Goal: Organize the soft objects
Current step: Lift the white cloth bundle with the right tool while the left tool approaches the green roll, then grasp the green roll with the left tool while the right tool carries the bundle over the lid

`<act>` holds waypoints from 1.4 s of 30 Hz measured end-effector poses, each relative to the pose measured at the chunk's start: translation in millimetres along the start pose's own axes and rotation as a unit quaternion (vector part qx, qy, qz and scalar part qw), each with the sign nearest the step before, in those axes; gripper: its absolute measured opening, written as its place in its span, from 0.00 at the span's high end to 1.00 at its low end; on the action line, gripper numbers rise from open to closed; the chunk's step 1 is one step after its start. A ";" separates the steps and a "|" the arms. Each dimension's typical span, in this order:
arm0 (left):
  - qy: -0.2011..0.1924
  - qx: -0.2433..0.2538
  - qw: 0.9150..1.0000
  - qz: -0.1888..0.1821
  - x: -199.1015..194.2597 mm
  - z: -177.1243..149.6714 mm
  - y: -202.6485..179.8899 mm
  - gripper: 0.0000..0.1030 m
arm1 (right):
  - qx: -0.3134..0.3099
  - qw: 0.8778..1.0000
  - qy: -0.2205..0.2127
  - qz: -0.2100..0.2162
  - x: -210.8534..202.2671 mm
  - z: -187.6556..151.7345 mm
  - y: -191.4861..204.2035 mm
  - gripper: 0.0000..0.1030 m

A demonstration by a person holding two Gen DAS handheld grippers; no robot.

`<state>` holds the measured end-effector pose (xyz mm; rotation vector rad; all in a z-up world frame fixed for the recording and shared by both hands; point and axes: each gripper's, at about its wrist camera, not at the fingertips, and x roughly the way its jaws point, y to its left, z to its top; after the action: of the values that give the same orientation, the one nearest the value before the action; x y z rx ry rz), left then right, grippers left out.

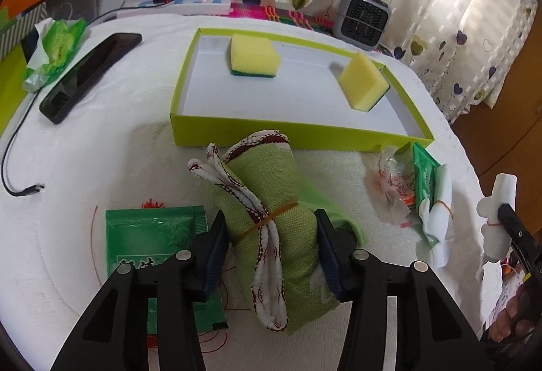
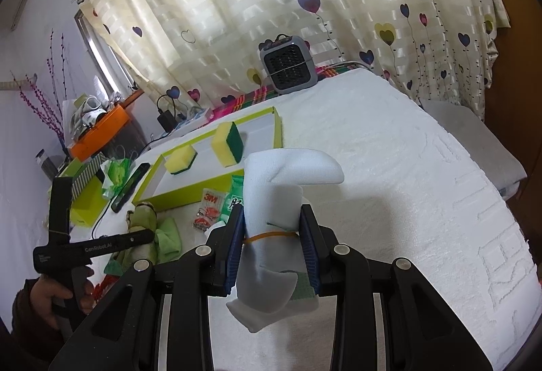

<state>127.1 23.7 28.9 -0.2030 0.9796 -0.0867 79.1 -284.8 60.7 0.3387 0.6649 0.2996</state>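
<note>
My left gripper (image 1: 269, 245) is shut on a rolled green cloth bundle (image 1: 271, 201) tied with a rubber band and a white-and-maroon cord, on the white towel-covered table just in front of the lime-green box (image 1: 298, 130). Two yellow sponges lie in the box, one at the back left (image 1: 253, 57) and one tilted at the right (image 1: 364, 81). My right gripper (image 2: 272, 242) is shut on a rolled white foam bundle (image 2: 274, 201) with an orange rubber band, held above the table to the right of the box (image 2: 189, 198). The foam bundle also shows in the left wrist view (image 1: 496, 218).
A black phone (image 1: 89, 74), a green tissue pack (image 1: 56, 49) and a cable lie left of the box. A green packet (image 1: 152, 235) lies under my left gripper. Wrapped packets (image 1: 416, 188) lie right. A grey heater (image 1: 364, 19) and power strip stand behind.
</note>
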 end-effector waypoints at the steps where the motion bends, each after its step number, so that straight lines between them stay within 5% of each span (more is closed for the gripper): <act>1: -0.004 0.001 1.000 0.000 -3.2 -0.2 0.4 0.56 | -0.001 1.000 -0.001 -0.001 -0.5 0.0 1.4 0.68; 28: -0.092 0.065 0.994 0.012 -71.8 5.0 -7.6 0.56 | -0.069 0.997 -0.015 0.007 -5.2 14.1 63.7 0.68; 42: -0.105 0.080 0.991 0.008 -59.9 40.2 -4.4 0.56 | -0.122 0.992 -0.001 0.022 41.4 42.5 106.2 0.68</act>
<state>127.4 34.5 100.3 -0.0555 0.7596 -0.1258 120.3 -182.2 111.6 0.1193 0.6116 0.4181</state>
